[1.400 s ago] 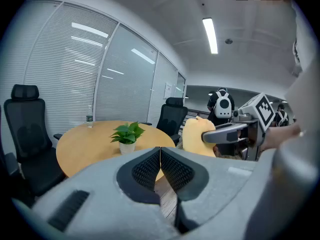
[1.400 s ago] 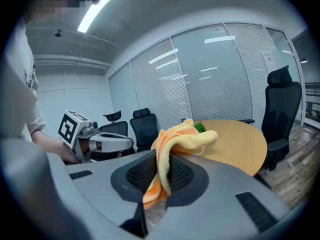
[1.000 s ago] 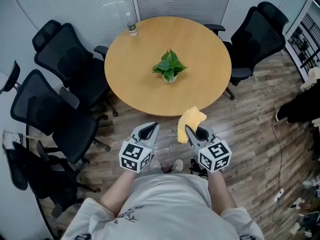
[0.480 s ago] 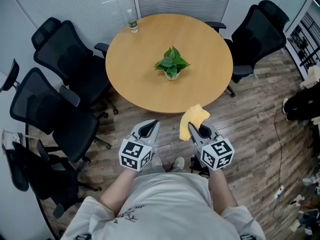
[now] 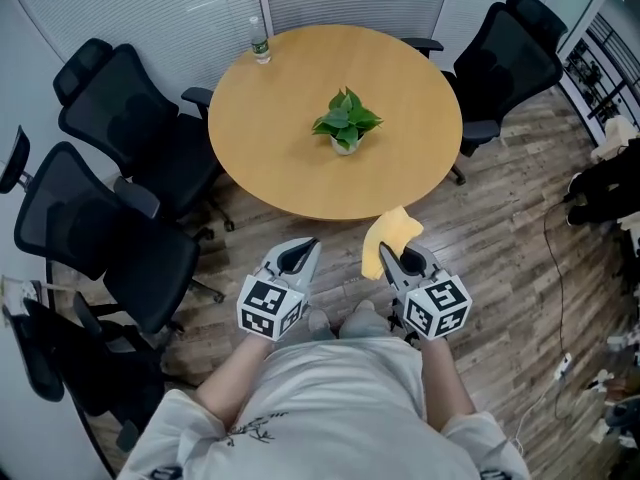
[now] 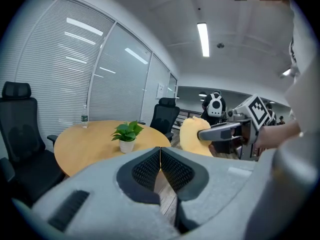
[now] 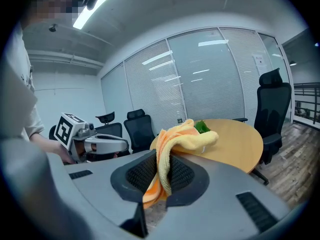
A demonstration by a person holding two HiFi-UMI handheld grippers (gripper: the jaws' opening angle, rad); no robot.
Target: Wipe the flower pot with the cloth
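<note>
A small white flower pot with a green leafy plant stands near the middle of the round wooden table; it also shows in the left gripper view as the pot. My right gripper is shut on a yellow cloth, which drapes over its jaws as the cloth. My left gripper is shut with nothing in it, its pads pressed together. Both grippers hover over the floor, short of the table's near edge.
Black office chairs stand left of the table and another chair at the right back. A clear water bottle stands at the table's far left rim. Dark bags and cables lie on the wooden floor at the right.
Both grippers have drifted a little toward the table with the cloth still held; the view has shifted slightly, so the table and pot sit marginally nearer.
</note>
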